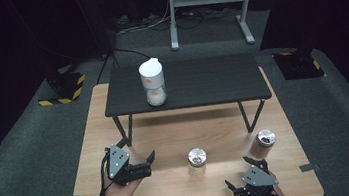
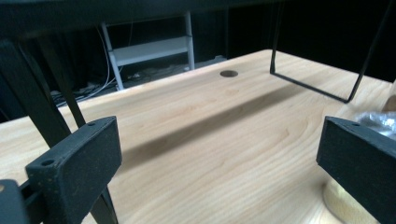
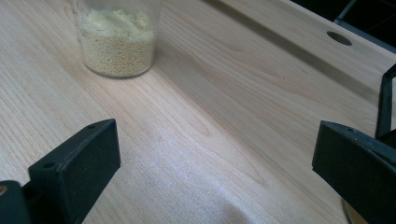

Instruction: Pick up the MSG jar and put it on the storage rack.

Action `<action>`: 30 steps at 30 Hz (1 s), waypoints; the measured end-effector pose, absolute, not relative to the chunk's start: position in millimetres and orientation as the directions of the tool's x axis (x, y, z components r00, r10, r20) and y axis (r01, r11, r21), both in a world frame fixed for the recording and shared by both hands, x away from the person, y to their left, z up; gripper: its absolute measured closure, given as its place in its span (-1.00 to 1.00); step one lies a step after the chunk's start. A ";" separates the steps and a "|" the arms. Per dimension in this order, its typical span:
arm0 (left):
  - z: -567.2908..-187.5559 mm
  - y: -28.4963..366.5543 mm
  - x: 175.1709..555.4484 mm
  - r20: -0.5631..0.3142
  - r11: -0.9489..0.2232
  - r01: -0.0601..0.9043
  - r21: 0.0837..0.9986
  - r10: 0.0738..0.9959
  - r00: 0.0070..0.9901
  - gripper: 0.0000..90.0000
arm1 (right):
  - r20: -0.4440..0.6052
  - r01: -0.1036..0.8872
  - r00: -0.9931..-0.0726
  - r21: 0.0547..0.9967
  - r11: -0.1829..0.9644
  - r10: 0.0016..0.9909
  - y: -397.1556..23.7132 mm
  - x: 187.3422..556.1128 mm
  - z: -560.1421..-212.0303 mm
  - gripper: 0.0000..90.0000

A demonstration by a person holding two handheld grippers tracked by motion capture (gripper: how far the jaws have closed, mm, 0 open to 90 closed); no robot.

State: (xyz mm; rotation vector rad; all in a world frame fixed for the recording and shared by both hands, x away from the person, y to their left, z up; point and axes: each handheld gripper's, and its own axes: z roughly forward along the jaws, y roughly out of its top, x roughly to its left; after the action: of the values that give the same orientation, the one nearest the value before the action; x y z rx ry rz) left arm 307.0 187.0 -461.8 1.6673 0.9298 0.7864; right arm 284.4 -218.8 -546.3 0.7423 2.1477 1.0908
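- Mounted high, facing forward and down over the whole wooden table [image 1: 116,135].
- Riding low on each gripper, skimming close along the tabletop.
- Shared ground: same wood surface, same grain-filled jar [image 3: 116,42].

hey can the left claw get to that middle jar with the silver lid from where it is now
Probably yes. The left claw is open and points toward the middle jar, with bare wooden table between them. The raised black shelf stands farther back, out of that path.
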 end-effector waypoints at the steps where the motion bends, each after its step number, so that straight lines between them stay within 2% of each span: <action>1: -464.0 187.2 306.3 0.055 -0.175 0.204 0.963 0.871 0.489 -1.00 | -0.266 0.203 -0.656 0.840 0.504 0.706 -218.9 284.4 -546.3 -1.00; 23: -526.3 184.2 287.5 0.051 -0.257 0.321 0.912 0.845 0.533 -1.00 | -0.272 0.200 -0.642 0.843 0.499 0.717 -219.0 283.4 -546.4 -1.00; 30: -540.4 180.6 281.8 0.090 -0.335 0.356 0.872 0.825 0.558 -1.00 | -0.270 0.206 -0.636 0.843 0.496 0.723 -218.9 283.6 -546.3 -1.00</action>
State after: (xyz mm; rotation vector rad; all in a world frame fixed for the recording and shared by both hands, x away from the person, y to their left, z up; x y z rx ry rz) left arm 281.8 180.6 -540.4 1.9214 0.9559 0.6798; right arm 283.6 -218.9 -546.3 0.7591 2.1238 1.0829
